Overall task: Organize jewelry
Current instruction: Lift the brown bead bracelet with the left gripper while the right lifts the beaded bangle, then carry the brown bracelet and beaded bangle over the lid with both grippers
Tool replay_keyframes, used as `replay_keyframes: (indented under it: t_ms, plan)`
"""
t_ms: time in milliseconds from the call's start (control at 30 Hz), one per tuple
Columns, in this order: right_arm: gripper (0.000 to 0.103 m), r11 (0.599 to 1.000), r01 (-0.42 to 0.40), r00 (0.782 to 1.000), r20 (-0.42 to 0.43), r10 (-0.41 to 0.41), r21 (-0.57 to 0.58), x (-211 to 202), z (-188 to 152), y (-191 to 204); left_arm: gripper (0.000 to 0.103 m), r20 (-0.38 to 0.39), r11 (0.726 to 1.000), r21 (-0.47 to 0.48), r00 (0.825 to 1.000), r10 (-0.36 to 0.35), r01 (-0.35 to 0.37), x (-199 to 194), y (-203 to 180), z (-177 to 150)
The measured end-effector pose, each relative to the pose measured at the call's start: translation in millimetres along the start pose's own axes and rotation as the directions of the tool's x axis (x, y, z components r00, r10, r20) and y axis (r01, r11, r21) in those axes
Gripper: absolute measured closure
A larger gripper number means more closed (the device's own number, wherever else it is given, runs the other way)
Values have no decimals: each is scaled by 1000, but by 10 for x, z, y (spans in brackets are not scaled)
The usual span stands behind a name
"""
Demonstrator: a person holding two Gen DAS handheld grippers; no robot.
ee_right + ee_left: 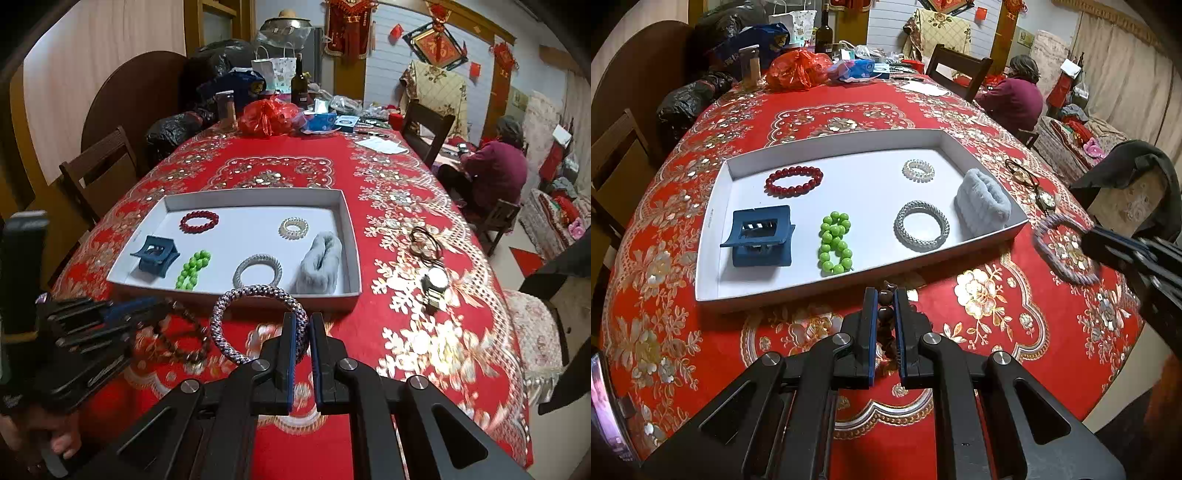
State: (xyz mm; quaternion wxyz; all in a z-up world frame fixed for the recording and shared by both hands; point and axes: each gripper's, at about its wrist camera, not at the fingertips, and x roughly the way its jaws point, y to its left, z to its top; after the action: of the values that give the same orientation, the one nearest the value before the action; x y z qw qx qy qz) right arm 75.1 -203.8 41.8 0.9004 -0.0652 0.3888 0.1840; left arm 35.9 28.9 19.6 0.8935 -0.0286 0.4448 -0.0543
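A white tray [713, 221] on the red tablecloth holds a red bead bracelet [794, 180], a blue hair claw [759, 236], a green bead bracelet [834, 243], a silver bangle [921, 226], a clear coil hair tie [918, 170] and a grey fluffy scrunchie [982, 201]. My left gripper [885, 310] is shut on a brown bead bracelet [885, 315] just in front of the tray; it also shows in the right wrist view [184, 336]. My right gripper [303, 332] is shut on a purple braided bangle [236, 306], held right of the tray [1067, 251].
A black cord necklace [424, 242] and a wristwatch [436, 282] lie on the cloth right of the tray. Bags, a bottle [299, 83] and clutter crowd the table's far end. Chairs stand on both sides; a person [495, 170] sits at the far right.
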Motion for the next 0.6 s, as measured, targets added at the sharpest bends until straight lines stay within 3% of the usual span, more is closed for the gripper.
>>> replay_keyframes:
  t_ms: [233,333,600]
  plan:
    - [97,1000,-23,999,37,23,9,314,172,-134,96,-7,1000,-26,1000,-9,9,30,87,40]
    - [97,996,-75,997,29,74,57,408,156,-182,96,-7,999,-41,1000,-18,18,28,138,64]
    - [97,995,-97,995,43,95,40,504,233,-131,96,14,994,-61,996,-87,88,-56,171,128]
